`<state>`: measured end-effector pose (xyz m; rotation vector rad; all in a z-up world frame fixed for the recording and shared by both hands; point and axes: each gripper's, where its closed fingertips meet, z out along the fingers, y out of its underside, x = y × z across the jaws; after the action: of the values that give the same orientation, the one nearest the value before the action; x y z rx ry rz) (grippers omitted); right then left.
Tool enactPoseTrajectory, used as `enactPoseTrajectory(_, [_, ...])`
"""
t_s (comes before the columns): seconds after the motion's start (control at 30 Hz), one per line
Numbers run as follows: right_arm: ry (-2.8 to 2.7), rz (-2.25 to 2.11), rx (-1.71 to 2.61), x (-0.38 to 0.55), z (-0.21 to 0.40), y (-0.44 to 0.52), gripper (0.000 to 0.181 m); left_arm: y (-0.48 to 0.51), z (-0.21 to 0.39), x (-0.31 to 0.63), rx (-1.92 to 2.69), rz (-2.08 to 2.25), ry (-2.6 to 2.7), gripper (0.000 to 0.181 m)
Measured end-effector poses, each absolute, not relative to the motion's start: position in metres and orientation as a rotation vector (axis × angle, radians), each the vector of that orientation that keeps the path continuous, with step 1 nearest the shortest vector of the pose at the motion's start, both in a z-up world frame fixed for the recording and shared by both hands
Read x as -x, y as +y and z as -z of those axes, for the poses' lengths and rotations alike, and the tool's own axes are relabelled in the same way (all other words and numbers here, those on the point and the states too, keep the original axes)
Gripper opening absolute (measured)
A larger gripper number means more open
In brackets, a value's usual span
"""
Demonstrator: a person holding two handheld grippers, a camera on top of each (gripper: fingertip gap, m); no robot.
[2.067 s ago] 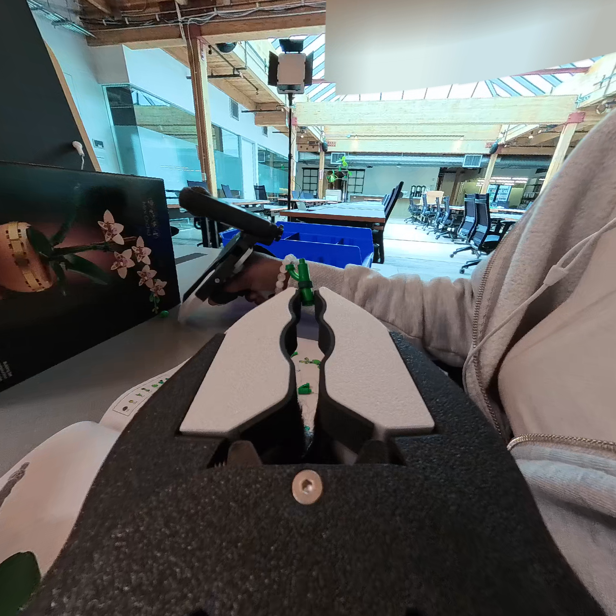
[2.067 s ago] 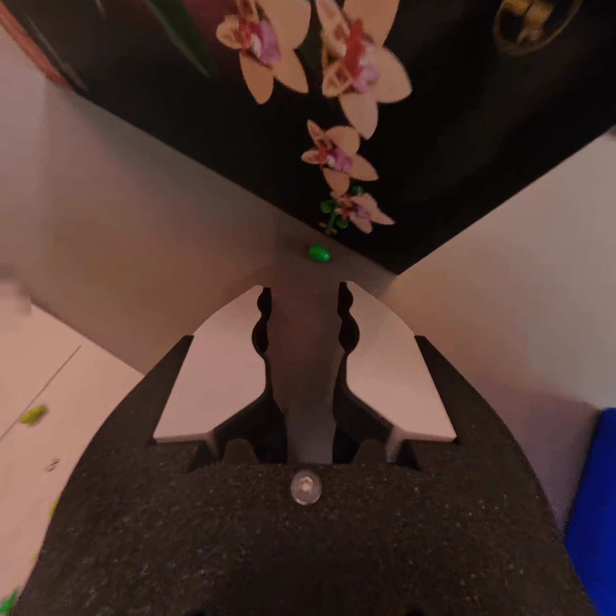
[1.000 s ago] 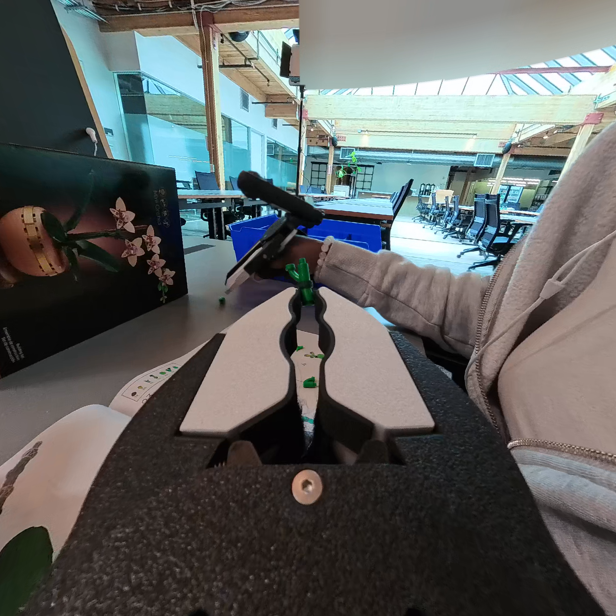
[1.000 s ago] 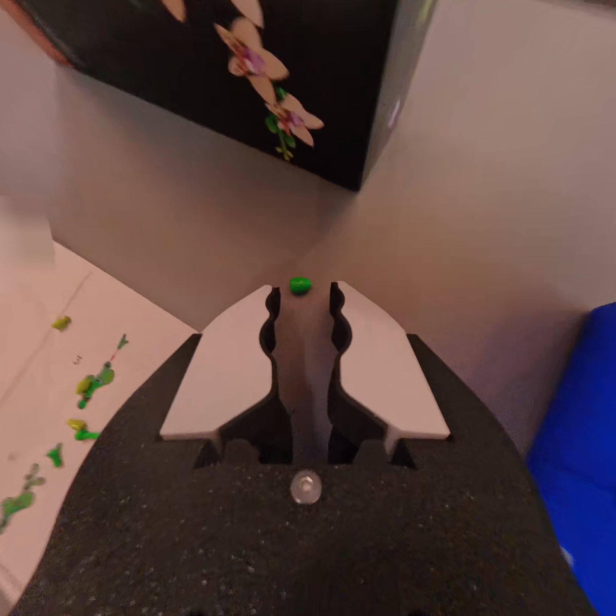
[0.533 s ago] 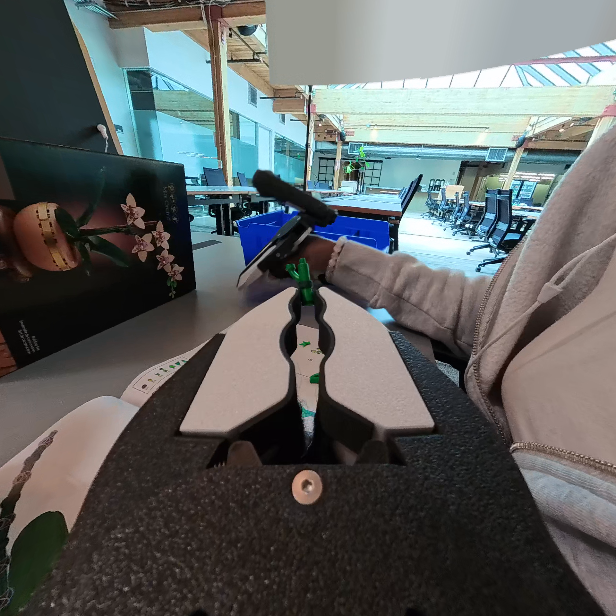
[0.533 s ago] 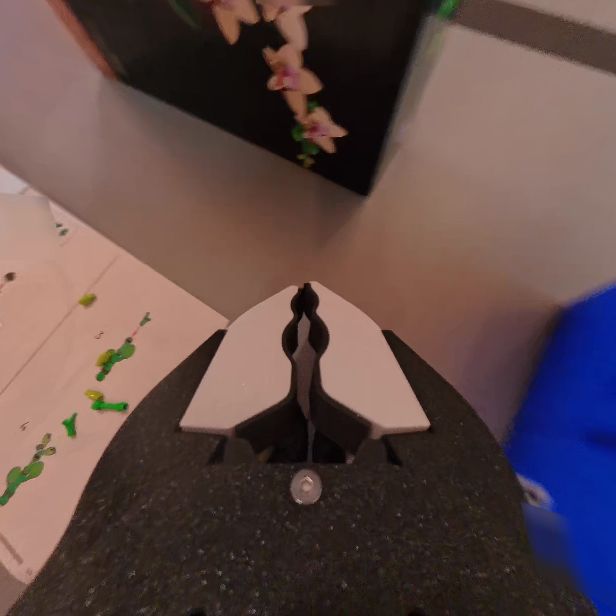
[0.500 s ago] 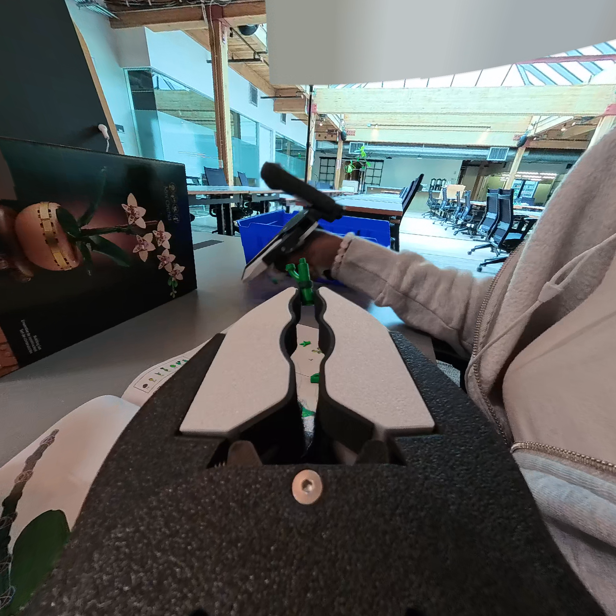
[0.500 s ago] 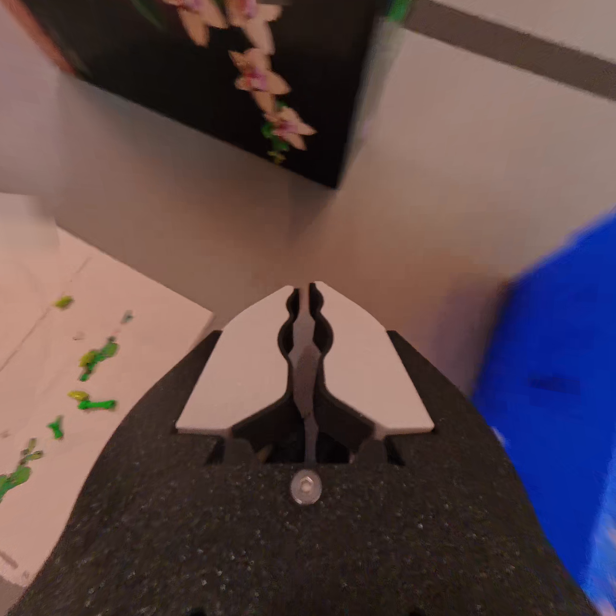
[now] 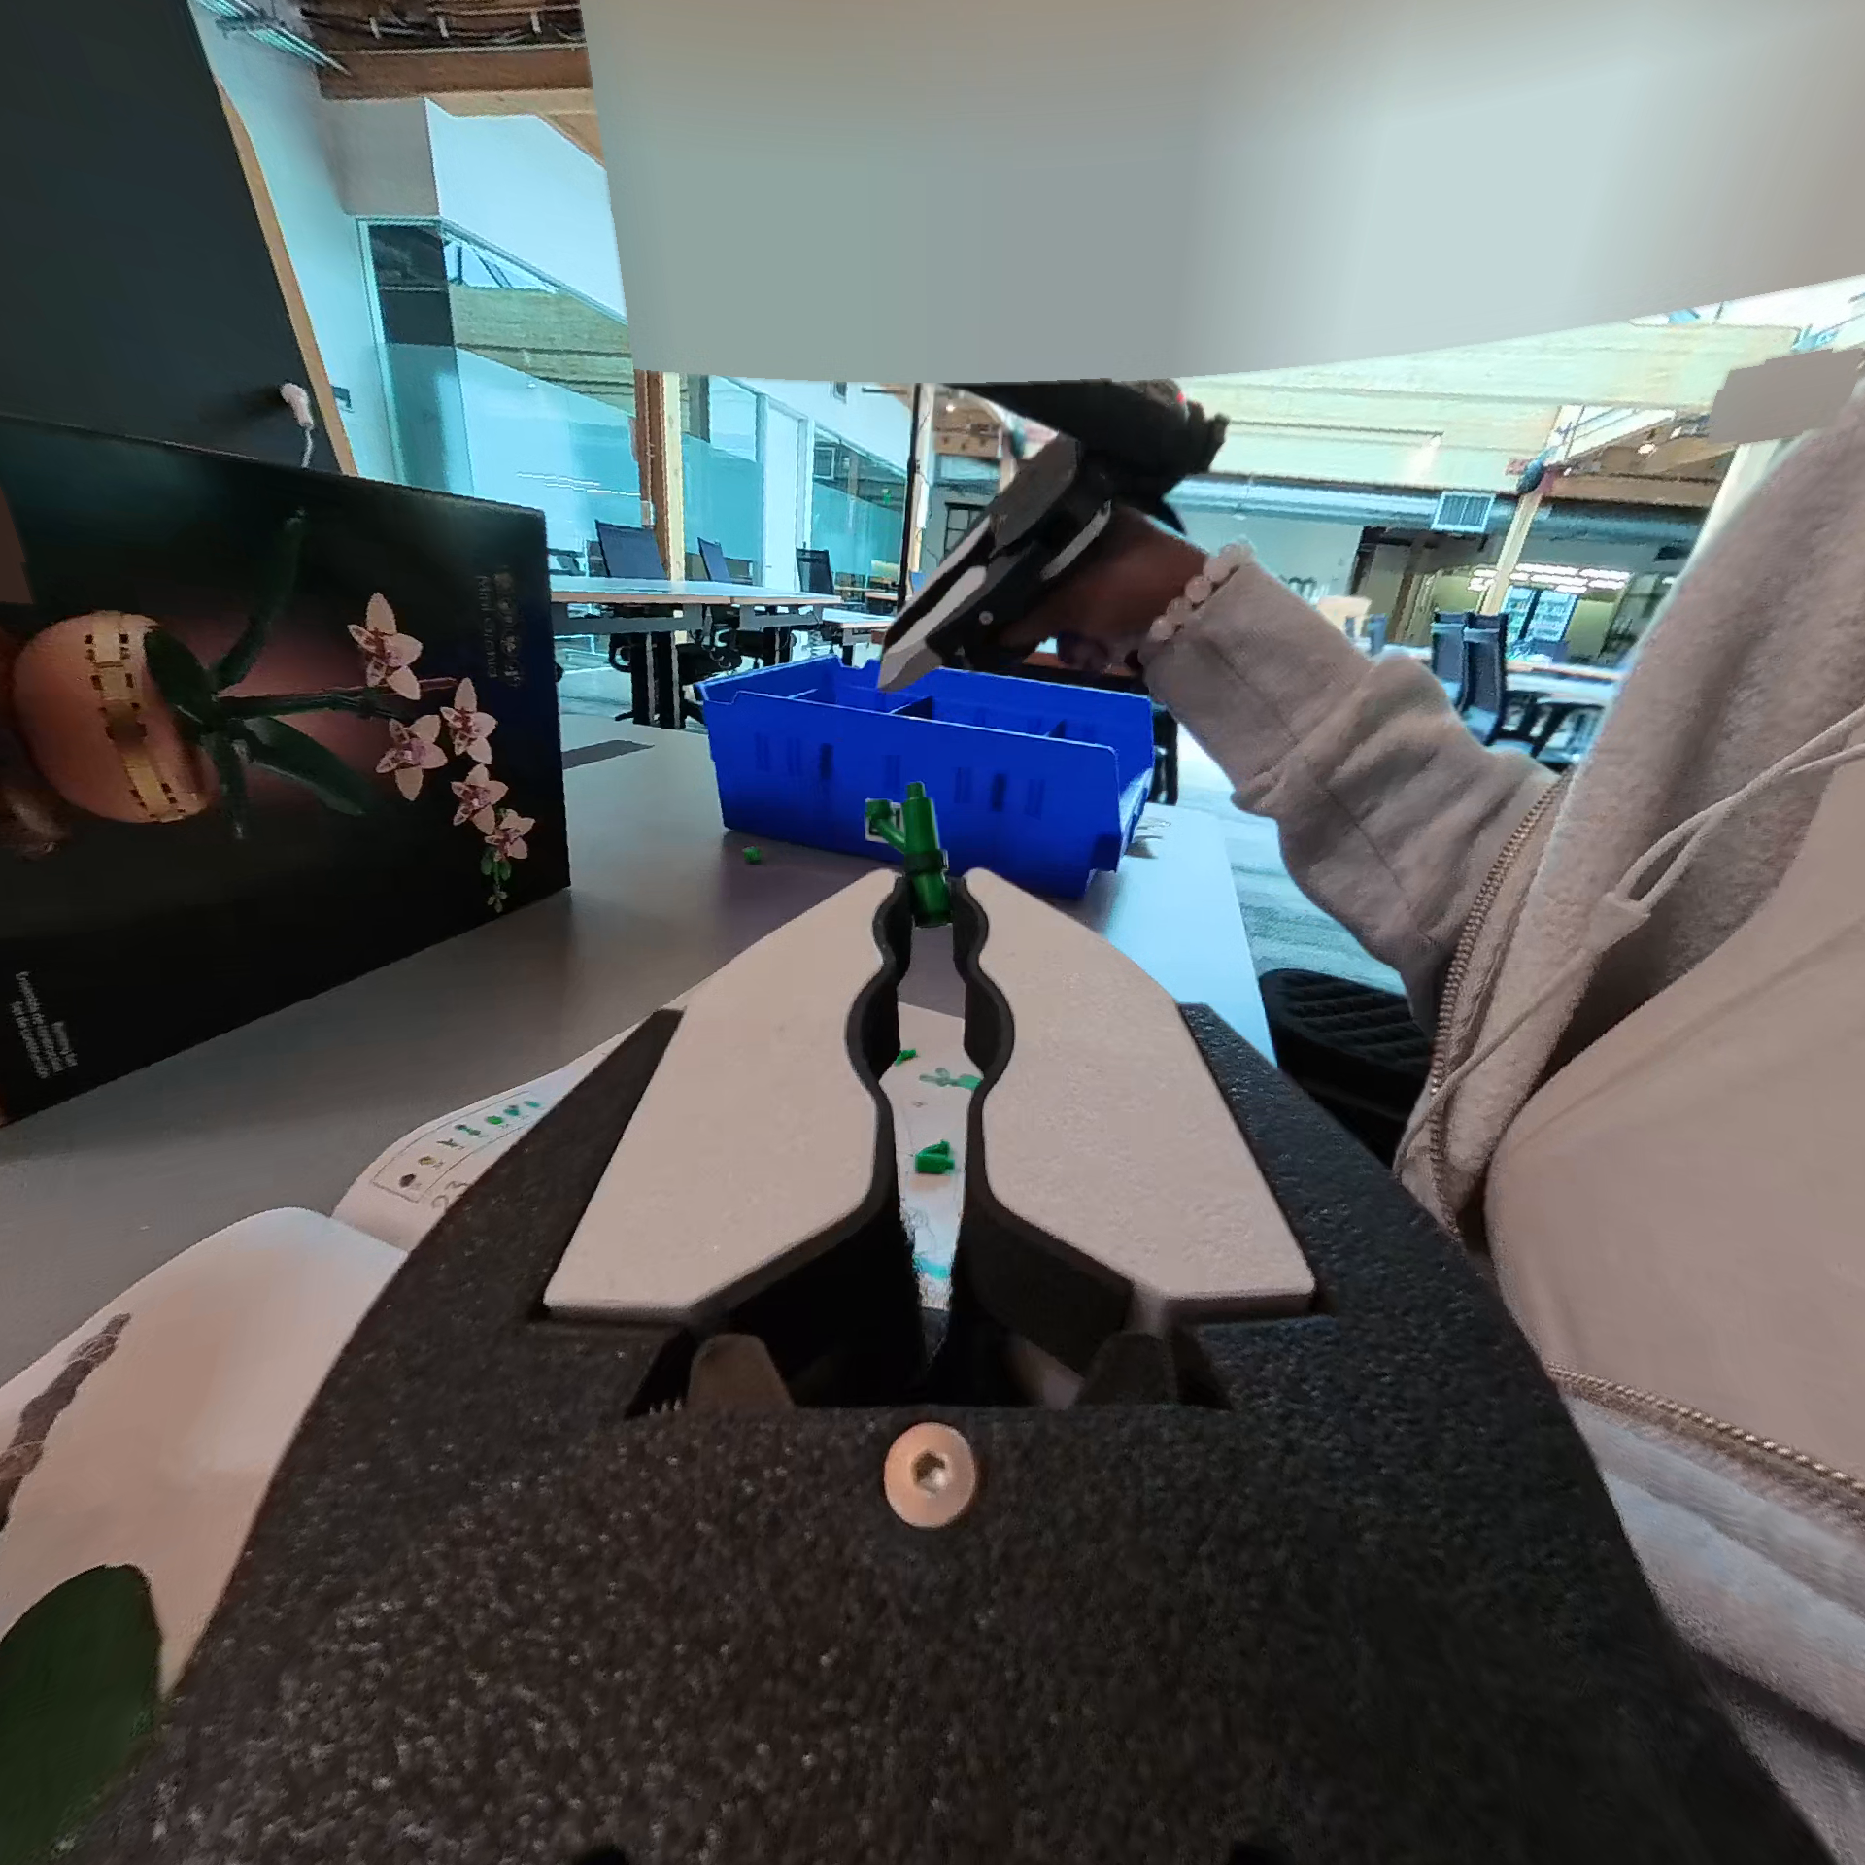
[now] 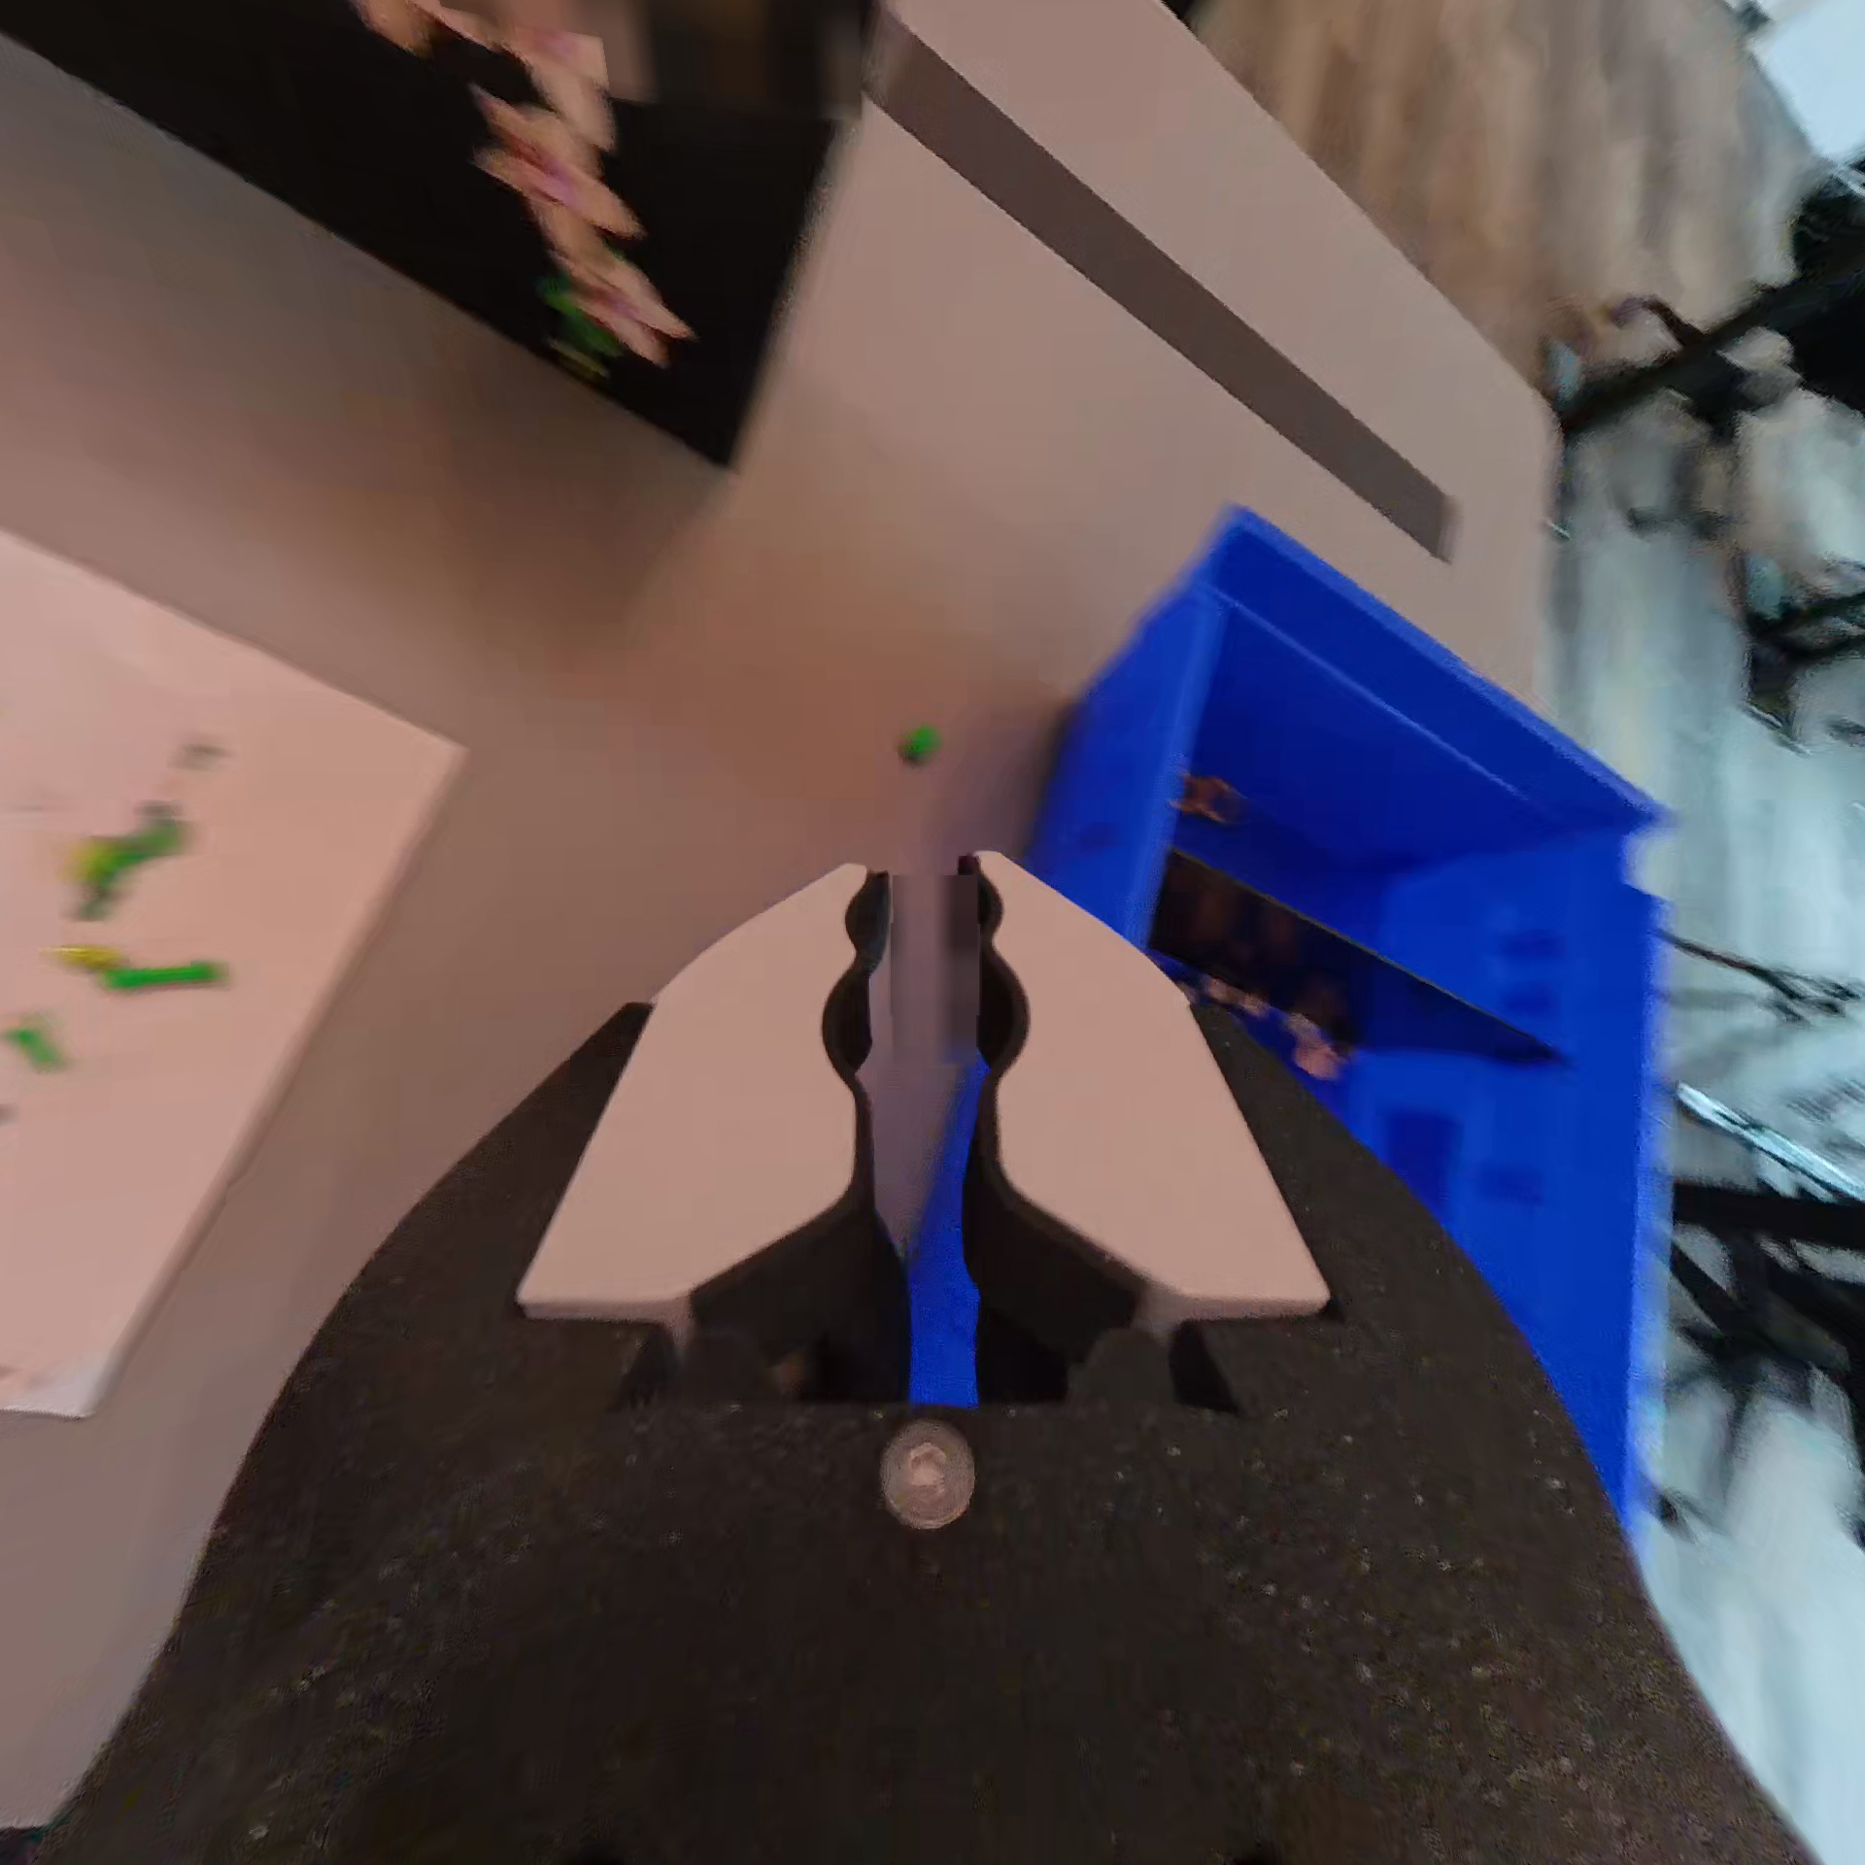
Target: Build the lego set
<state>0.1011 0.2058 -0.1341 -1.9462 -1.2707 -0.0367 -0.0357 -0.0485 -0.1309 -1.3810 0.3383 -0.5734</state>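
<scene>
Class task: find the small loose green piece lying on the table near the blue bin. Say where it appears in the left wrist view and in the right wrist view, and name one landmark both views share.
Left wrist view: the green piece lies on the grey table, just left of the blue bin.
Right wrist view: the green piece sits above the right gripper, left of the bin.
Shared landmark: the blue bin.

Bare grey table (image 10: 626, 606) lies open between the instruction sheet (image 10: 202, 908) and the blue parts bin (image 10: 1413, 908), broken only by one loose green piece (image 10: 919, 746). The black set box (image 9: 272, 747) walls off the far left; the bin's near wall (image 9: 908, 797) blocks the right
</scene>
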Motion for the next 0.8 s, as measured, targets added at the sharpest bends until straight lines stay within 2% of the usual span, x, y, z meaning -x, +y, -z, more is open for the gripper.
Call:
enactPoseTrajectory(0.13, [-1.148,0.092,1.894,-0.07,0.178,0.233,0.007,-0.049,0.131,0.032,1.382,0.594,0.348,0.006])
enactPoseTrajectory(0.2, [-1.07,-0.046,2.002,-0.05,0.214,0.25,0.018,-0.05,0.131,0.031,1.379,0.592,0.353,0.006])
enactPoseTrajectory(0.27, [-0.955,-0.27,2.071,-0.03,0.233,0.263,0.042,-0.05,0.131,0.032,1.378,0.577,0.355,0.006])
enactPoseTrajectory(0.33, [-0.977,-0.266,2.171,-0.032,0.252,0.268,0.045,-0.05,0.132,0.034,1.383,0.557,0.356,0.006])
enactPoseTrajectory(0.4, [-0.976,-0.267,2.155,-0.035,0.253,0.271,0.04,-0.051,0.131,0.037,1.381,0.556,0.347,0.006])
enactPoseTrajectory(0.5, [-1.011,-0.342,2.133,-0.03,0.255,0.264,0.009,-0.052,0.129,0.035,1.368,0.593,0.339,0.006])
enactPoseTrajectory(0.7, [-1.08,-0.355,2.101,-0.029,0.256,0.262,0.008,-0.051,0.131,0.036,1.378,0.568,0.345,0.006])
enactPoseTrajectory(0.8, [-1.155,-0.58,1.967,-0.01,0.237,0.235,0.008,-0.05,0.132,0.036,1.385,0.571,0.339,0.006])
